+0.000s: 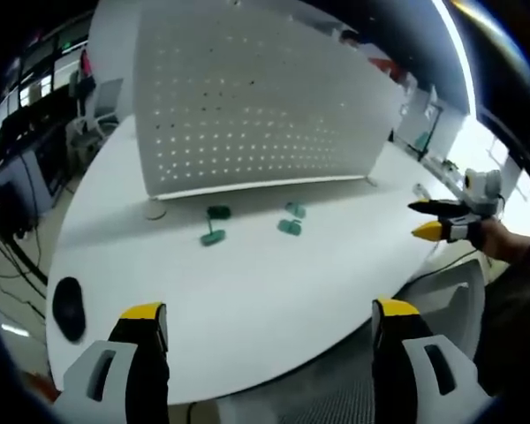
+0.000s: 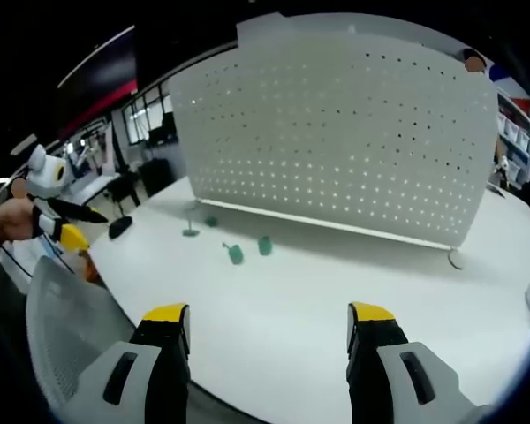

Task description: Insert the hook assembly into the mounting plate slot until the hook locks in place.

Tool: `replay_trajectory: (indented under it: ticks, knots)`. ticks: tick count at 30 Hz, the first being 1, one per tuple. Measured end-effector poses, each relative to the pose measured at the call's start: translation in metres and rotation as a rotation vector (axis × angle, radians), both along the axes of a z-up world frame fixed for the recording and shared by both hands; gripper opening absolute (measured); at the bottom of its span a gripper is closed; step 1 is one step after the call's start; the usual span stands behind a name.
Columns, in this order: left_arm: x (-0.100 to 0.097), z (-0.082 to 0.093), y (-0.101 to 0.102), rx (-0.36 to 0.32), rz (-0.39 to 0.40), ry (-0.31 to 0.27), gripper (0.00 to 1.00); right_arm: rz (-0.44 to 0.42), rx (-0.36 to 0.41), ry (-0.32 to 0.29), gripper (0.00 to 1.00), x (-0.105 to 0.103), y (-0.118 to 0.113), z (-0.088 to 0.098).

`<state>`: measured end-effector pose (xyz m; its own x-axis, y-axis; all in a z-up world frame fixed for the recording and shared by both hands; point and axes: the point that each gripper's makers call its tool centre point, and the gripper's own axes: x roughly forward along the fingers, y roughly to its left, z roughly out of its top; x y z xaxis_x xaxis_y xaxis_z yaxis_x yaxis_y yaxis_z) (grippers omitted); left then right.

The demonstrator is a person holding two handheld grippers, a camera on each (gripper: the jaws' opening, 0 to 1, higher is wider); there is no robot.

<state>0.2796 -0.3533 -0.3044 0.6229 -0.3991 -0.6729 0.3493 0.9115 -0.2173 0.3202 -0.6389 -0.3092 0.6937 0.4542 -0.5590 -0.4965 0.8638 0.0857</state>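
Both tongs, left (image 1: pixel 269 322) and right (image 2: pixel 267 322), are held open and empty; the small green hooks (image 1: pixel 214 237) (probably light, rigid plastic) are best pinched across the body.

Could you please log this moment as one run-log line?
phase: pre-grasp | left hand-held gripper: open, empty | right hand-held gripper: open, empty | green hooks: on table | pegboard: upright

hooks (image 1: pixel 214 237) on table (image 1: pixel 274 291), before pegboard (image 1: pixel 256 97)
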Motion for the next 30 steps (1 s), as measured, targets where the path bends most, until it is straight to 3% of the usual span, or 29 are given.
replay_trajectory:
  ticks: [22, 30]
  knots:
    - [0.0028, -0.0008, -0.0045, 0.012, -0.011, 0.006, 0.97, -0.007, 0.01, -0.002, 0.73, 0.0013, -0.0055, -0.0017]
    - [0.0029, 0.0037, -0.0007, 0.021, -0.011, 0.001, 0.97, -0.005, 0.028, -0.006, 0.72, 0.002, 0.0023, -0.0001]
